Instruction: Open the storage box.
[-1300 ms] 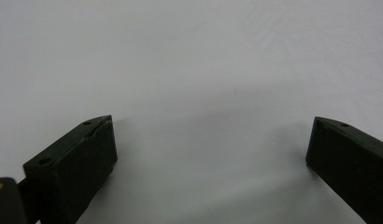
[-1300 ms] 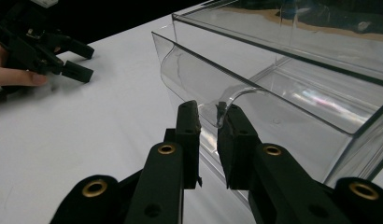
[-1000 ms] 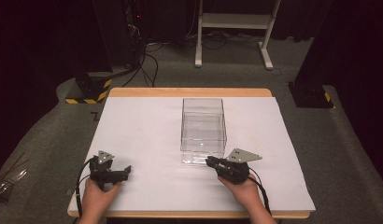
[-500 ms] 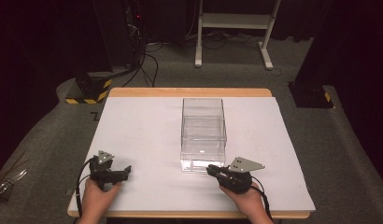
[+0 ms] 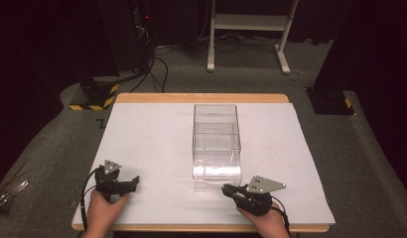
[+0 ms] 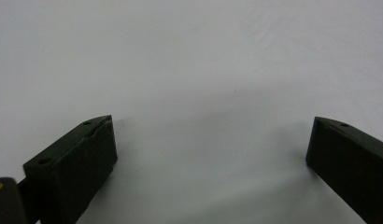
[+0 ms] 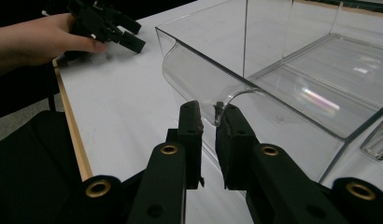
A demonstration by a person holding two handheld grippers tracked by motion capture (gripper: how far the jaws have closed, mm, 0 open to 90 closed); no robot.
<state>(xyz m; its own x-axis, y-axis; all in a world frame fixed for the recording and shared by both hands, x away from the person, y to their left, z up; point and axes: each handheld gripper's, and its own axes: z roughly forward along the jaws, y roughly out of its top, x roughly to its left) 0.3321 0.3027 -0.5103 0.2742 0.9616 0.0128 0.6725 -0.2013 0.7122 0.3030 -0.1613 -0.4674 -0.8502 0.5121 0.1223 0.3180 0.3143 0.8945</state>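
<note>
Clear rectangular plastic bin (image 5: 216, 144) with an inner divider stands mid-tabletop on the white sheet (image 5: 147, 139) that covers the wooden tabletop (image 5: 201, 97); we see its near end turned toward the person. Our right hand-held gripper (image 7: 207, 122) has its black jaws nearly closed on the curved lip of the bin's near wall, the clear edge sitting between them; from above, this right hand-held gripper (image 5: 230, 189) sits just at the bin's near end. Our left hand-held gripper (image 5: 133, 181) rests on the sheet, well apart from the bin, jaws spread wide over bare white surface.
</note>
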